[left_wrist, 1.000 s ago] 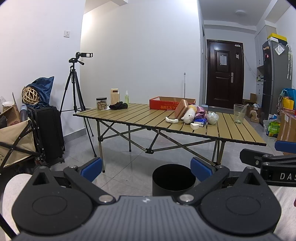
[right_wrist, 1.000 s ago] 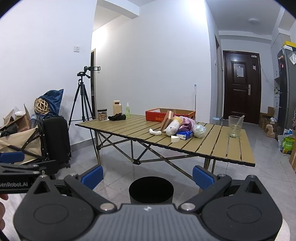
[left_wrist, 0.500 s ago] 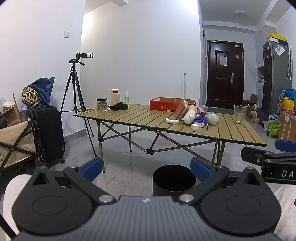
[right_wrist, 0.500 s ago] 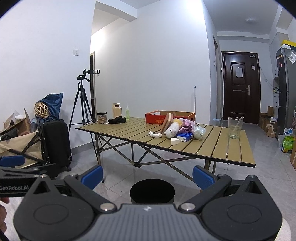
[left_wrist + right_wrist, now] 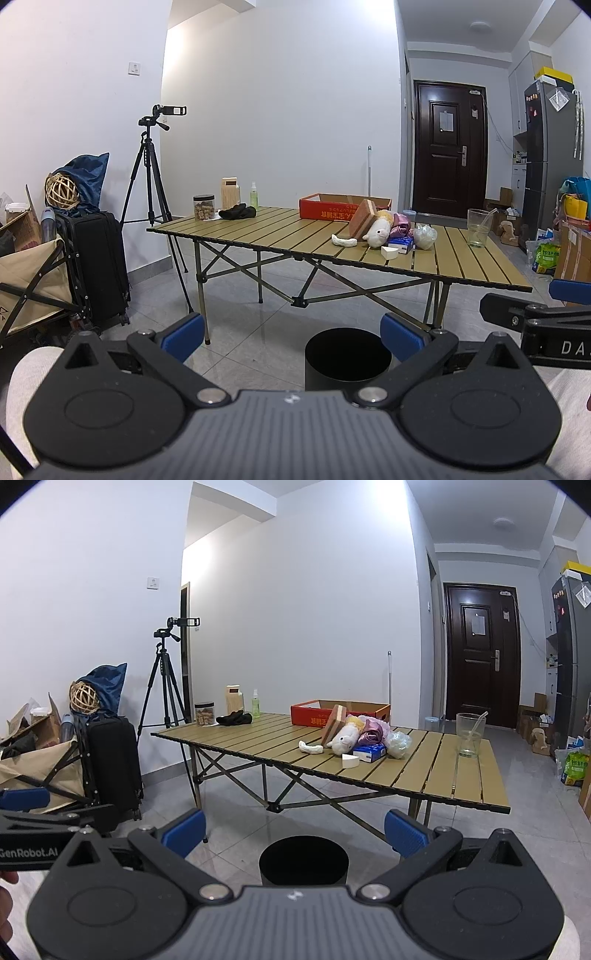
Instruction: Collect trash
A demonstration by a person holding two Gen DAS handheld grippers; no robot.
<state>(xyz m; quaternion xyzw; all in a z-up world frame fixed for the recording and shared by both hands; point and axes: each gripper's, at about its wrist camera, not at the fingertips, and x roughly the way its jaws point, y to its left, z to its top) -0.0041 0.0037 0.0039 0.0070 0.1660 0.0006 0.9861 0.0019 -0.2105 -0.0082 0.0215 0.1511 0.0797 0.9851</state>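
A black round bin (image 5: 347,356) stands on the floor in front of a slatted folding table (image 5: 280,236); it also shows in the right wrist view (image 5: 303,860). On the table lies a pile: a white crumpled piece (image 5: 344,240), a white wedge (image 5: 389,252), a blue tissue pack (image 5: 402,243), a clear crumpled bag (image 5: 424,236), a plush toy (image 5: 378,230) and a wooden block (image 5: 362,218). My left gripper (image 5: 291,334) is open and empty, well short of the table. My right gripper (image 5: 295,829) is open and empty too.
A red cardboard box (image 5: 343,207), a jar (image 5: 204,206), a black cloth (image 5: 237,212) and a glass cup (image 5: 478,232) also sit on the table. A tripod (image 5: 151,177), a black suitcase (image 5: 98,266) and a folding cart (image 5: 29,280) stand left. Bags and boxes (image 5: 565,243) line the right.
Both views have shifted slightly, with the right gripper rising a little. Both grippers stay open and empty.
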